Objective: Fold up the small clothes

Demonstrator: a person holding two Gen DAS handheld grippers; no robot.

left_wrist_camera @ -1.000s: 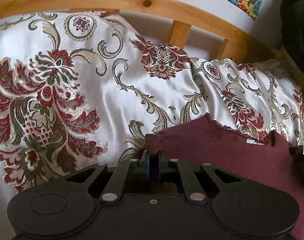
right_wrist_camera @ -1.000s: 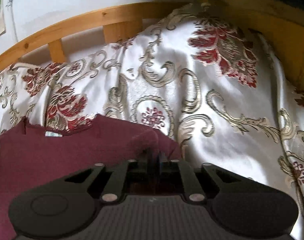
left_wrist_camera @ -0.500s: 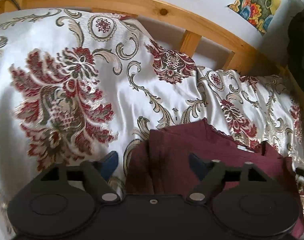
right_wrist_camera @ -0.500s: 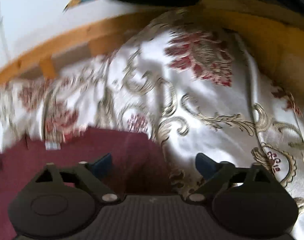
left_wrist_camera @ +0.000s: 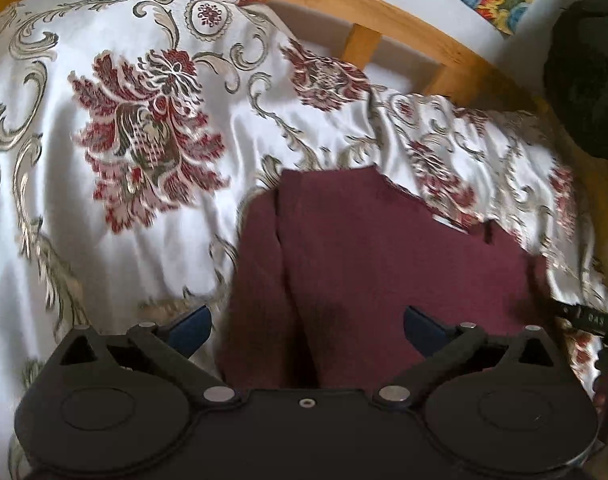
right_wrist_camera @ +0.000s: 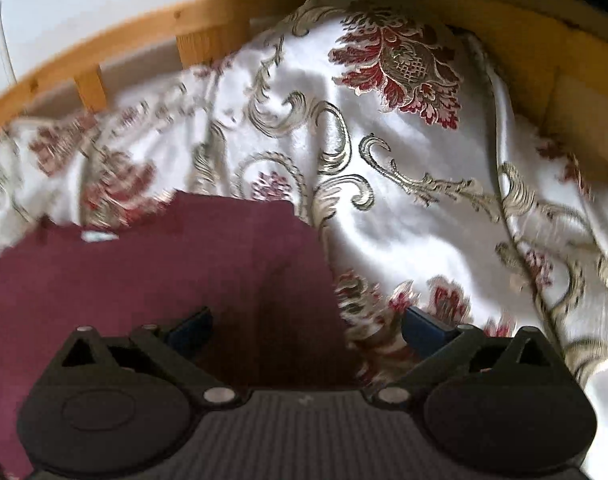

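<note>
The maroon garment (left_wrist_camera: pixel 384 264) lies flat on the patterned bedspread (left_wrist_camera: pixel 104 240), directly ahead of and beneath both tongs. The left gripper (left_wrist_camera: pixel 308 328) has its jaws opening, wide apart over the garment's left edge, clamping nothing. The right gripper (right_wrist_camera: pixel 308 328) has its jaws opening, straddling the garment's right edge (right_wrist_camera: pixel 324 256), pads clear of cloth. The fabric appears soft, light and limp, and the satin beneath looks slippery. Recommended hold: pinch a corner or hem at each side edge.
</note>
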